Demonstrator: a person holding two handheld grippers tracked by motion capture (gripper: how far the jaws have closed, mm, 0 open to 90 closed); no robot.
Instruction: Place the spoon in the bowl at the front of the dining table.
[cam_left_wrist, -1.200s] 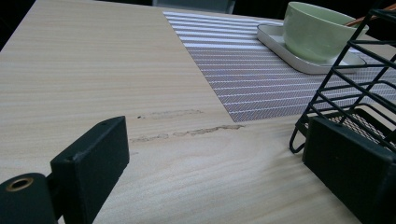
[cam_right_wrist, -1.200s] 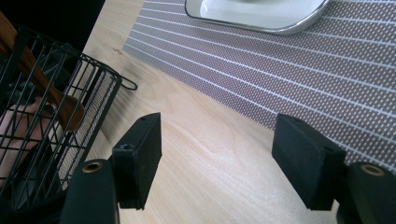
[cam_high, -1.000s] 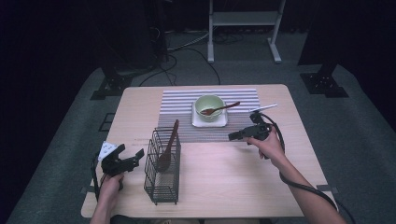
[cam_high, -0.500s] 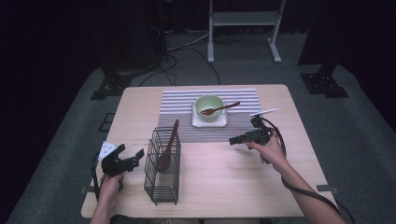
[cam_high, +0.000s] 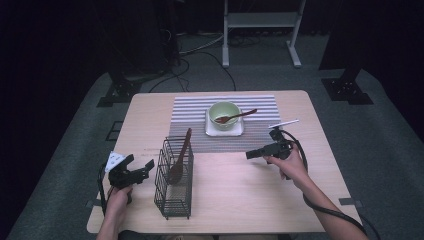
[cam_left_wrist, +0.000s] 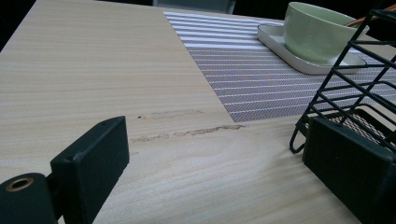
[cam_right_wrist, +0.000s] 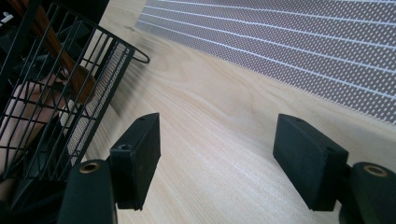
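A black wire basket (cam_high: 174, 182) stands at the front left of the wooden table with a wooden spoon (cam_high: 179, 159) leaning in it. Just left of it, my left gripper (cam_high: 141, 162) is open and holds nothing; in the left gripper view its jaws (cam_left_wrist: 215, 158) frame bare wood, with the basket (cam_left_wrist: 355, 93) at the right jaw. My right gripper (cam_high: 251, 154) is open over bare wood right of the basket and points left at it. In the right gripper view the gripper (cam_right_wrist: 222, 154) faces the basket (cam_right_wrist: 60, 93) and spoon (cam_right_wrist: 60, 56).
A green bowl (cam_high: 224, 113) with a second wooden spoon (cam_high: 237, 116) sits on a white tray (cam_high: 225, 131) on a striped mat (cam_high: 200, 135) at the table's back middle. Black stand feet (cam_high: 347, 90) and a white frame (cam_high: 260, 20) stand on the floor beyond.
My right gripper has moved left and toward the front, off the mat's edge onto bare wood. The left gripper, basket and bowl have stayed put.
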